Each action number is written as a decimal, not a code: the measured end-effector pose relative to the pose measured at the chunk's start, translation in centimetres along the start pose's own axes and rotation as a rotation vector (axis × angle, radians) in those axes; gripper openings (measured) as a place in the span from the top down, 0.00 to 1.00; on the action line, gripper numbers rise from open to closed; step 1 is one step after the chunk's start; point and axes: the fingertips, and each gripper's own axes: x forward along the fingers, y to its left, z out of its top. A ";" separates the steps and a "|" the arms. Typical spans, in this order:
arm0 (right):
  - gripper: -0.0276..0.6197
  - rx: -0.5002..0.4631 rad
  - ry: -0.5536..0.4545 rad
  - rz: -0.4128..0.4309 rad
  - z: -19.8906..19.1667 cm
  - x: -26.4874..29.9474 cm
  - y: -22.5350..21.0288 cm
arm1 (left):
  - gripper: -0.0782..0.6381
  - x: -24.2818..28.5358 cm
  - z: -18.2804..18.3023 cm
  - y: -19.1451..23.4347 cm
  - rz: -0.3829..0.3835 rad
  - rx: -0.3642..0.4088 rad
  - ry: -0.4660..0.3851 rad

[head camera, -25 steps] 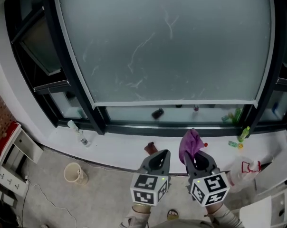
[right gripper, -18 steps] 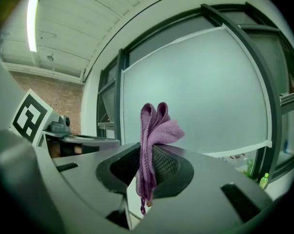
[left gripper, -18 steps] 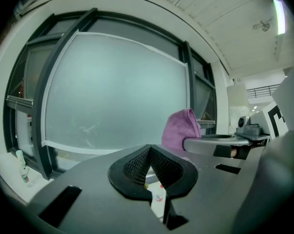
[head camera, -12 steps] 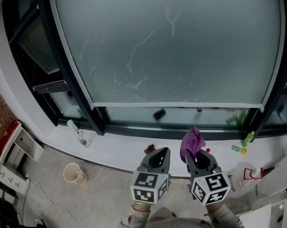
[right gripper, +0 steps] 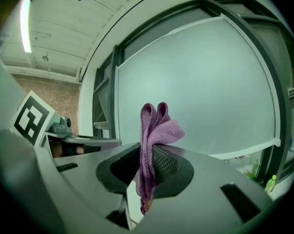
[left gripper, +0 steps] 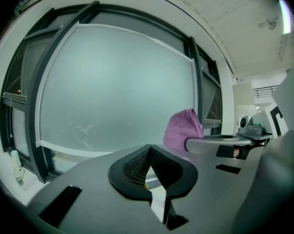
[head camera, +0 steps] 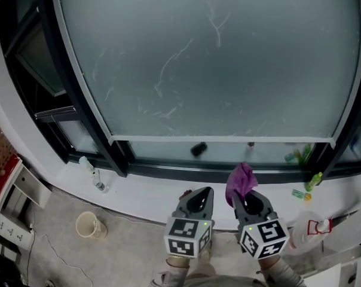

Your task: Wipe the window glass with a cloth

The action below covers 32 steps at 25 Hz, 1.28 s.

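Note:
A large frosted window pane (head camera: 210, 58) with white smears fills the head view, framed in dark metal. My right gripper (head camera: 242, 199) is shut on a folded purple cloth (head camera: 240, 182), whose upper folds stick out past the jaws toward the glass. The same cloth (right gripper: 154, 140) stands pinched between the jaws in the right gripper view, with the window pane (right gripper: 195, 87) behind it. My left gripper (head camera: 198, 200) hangs beside the right one, shut and holding nothing. In the left gripper view the cloth (left gripper: 182, 130) shows at the right, short of the pane (left gripper: 113, 91).
A white sill (head camera: 150, 190) runs under the window, carrying a clear bottle (head camera: 88, 171), green bottles (head camera: 315, 181) and a plastic bag (head camera: 309, 232). A paper cup (head camera: 88, 225) stands on the floor at left. A dark object (head camera: 198, 149) lies behind the lower glass.
The window has come nearer and fills more of the head view. Both grippers keep their places side by side, the right one still shut on the cloth.

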 end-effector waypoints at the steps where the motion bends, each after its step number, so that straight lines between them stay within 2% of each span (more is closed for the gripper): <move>1: 0.87 -0.003 -0.004 -0.003 0.2 0.9 -0.3 | 0.88 0.7 0.3 0.6 -0.001 0.001 -0.004; 21: 0.87 -0.073 -0.071 -0.064 6.8 19.0 -7.2 | 0.88 15.9 8.6 12.1 -0.081 0.056 -0.053; 26: 0.87 -0.127 -0.116 -0.052 10.3 24.0 -8.3 | 0.88 19.5 11.8 15.2 -0.094 0.089 -0.088; 32: 0.87 -0.190 -0.197 -0.038 16.8 30.0 -9.1 | 0.89 23.7 17.1 19.0 -0.110 0.123 -0.134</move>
